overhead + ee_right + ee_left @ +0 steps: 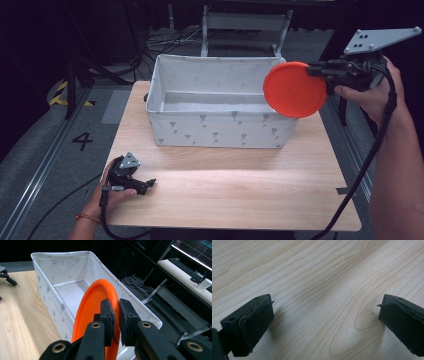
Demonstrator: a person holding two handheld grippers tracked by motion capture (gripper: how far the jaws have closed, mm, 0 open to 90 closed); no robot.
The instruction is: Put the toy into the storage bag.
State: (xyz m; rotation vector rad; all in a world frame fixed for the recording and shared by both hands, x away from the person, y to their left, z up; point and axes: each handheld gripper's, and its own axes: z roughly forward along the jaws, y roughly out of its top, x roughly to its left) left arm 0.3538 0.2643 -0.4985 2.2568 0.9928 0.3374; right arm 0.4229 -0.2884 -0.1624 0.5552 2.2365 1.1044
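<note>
My right gripper [314, 71] pinches one orange plate [294, 90] by its rim, on edge above one fabric bin [220, 127]. My left gripper [147, 184] rests wide open, holding nothing, on the table [240, 185].

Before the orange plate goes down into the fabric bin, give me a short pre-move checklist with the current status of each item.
1. Right gripper shut on the orange plate, pinching its rim: ok.
2. Plate held above the bin's right end, clear of the rim: ok.
3. Fabric bin interior free to receive the plate: ok, bare floor visible.
4. Left gripper out of the way, near the table's front left corner: ok.
5. Left gripper open, nothing between its jaws: ok.
6. Grip firm enough against slipping: cannot tell.
</note>
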